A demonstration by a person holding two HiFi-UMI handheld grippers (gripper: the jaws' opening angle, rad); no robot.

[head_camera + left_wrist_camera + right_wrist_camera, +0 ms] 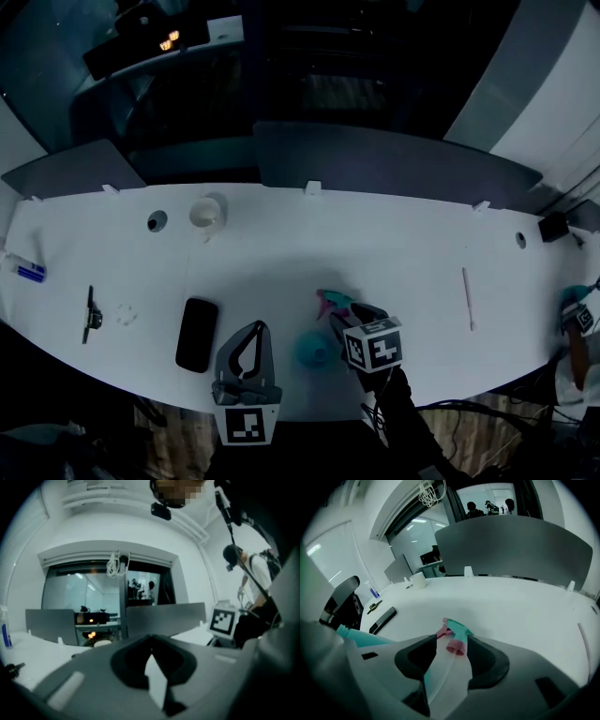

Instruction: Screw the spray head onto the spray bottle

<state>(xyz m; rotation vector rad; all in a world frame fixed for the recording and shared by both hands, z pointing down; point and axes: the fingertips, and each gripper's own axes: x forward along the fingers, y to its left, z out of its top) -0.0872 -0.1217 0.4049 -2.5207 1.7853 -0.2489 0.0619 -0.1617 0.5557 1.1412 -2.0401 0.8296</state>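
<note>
From the head view we see a white table with the left gripper low at the near edge, its two jaws drawn together on nothing. Just to its right sits the teal spray bottle, seen as a round shape from above. The right gripper reaches in from the near side, and the teal and pink spray head lies on the table at its tips, apart from the bottle. A dark phone lies left of the left gripper, a white cup stands farther back, and a thin pale stick lies well off to the right. In the left gripper view we find the left gripper closed tip to tip and empty, pointing across the table toward grey partition panels, with the right gripper's marker cube at the right. In the right gripper view the right gripper has its jaws standing apart. The spray head lies on the table just ahead of the tips, its pink collar toward us, and its clear tube runs back through the gap. We cannot see either pad pressing on it. The spray bottle shows behind the left jaw, and we cannot tell here whether it stands or lies. The phone and cup sit beyond.
</note>
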